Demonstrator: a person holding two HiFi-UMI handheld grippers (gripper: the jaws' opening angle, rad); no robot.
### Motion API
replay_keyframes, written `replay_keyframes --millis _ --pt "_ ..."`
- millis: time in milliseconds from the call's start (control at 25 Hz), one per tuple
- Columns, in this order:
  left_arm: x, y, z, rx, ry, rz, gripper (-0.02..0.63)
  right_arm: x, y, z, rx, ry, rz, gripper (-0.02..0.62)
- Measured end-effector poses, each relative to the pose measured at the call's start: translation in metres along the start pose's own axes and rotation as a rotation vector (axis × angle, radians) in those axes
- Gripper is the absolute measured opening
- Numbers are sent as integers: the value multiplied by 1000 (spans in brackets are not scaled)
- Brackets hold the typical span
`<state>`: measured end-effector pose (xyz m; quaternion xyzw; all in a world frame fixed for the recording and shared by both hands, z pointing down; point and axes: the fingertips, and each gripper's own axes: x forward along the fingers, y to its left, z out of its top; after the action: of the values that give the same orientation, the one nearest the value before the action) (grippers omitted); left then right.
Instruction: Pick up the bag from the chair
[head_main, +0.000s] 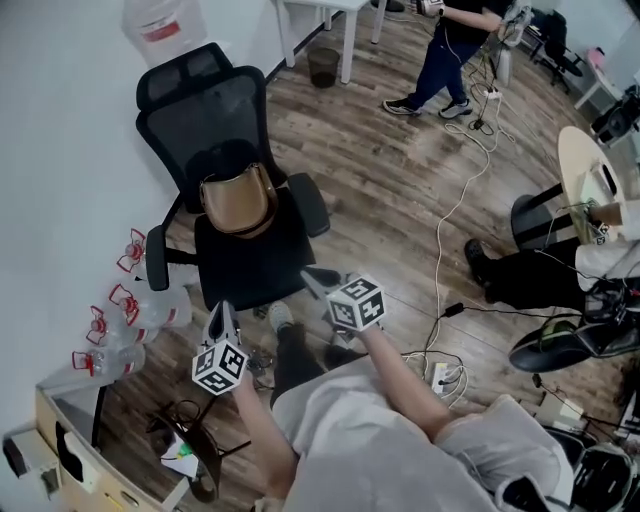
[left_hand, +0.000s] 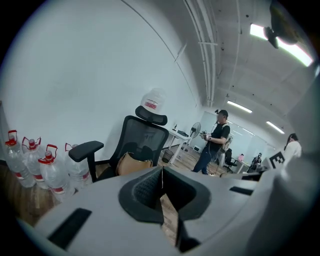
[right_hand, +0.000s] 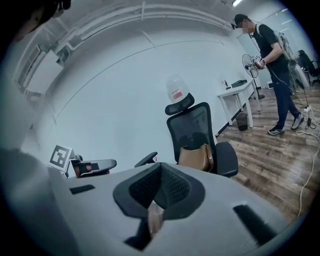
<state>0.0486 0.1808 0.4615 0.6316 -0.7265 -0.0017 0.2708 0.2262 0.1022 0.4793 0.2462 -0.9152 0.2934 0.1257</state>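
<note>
The likeliest slip is reaching with the jaws as they stand: the left gripper (head_main: 224, 311) and the right gripper (head_main: 313, 277) both have their fingers pressed together on nothing, so either must spread before it can take anything, or it will only prod the bag (head_main: 238, 203). That bag, tan and open-mouthed, sits at the back of the seat of the black office chair (head_main: 205, 115), leaning on the mesh backrest, well apart from both grippers, which hover just short of the seat's front edge. A prod could tip the bag or fold its soft rim, and a push on the chair would probably swivel or roll it away, since it looks like the usual castor kind, though its base is hidden under the seat. The armrests (head_main: 157, 258) flank the seat, so a wide or slanted approach may knock one. A pinch on one thin wall of the bag might let it sag and slide out; a strap or handle would be safer, but I cannot make one out clearly from here. The floor (head_main: 400, 180) is wood-look plank, crossed by loose white cables (head_main: 455, 200) near the person's feet, a tripping matter. Red-capped water bottles (head_main: 140, 310) crowd the floor between the chair and the white wall. Another person (head_main: 445, 50) stands farther off by a white table.
</note>
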Motion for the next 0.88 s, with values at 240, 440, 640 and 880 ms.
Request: replay_keyframes --millis 240,440,640,880 --pt "22 8 12 28 12 -8 6 18 -8 9 14 -8 2 5" --pt "56 23 33 31 15 -36 6 37 -26 26 40 -31 -59 5" --pt "101 35 65 40 23 -81 6 66 -43 56 70 -57 -113 5" --pt "159 62 99 38 40 -123 9 111 -45 99 61 -134 -133 99"
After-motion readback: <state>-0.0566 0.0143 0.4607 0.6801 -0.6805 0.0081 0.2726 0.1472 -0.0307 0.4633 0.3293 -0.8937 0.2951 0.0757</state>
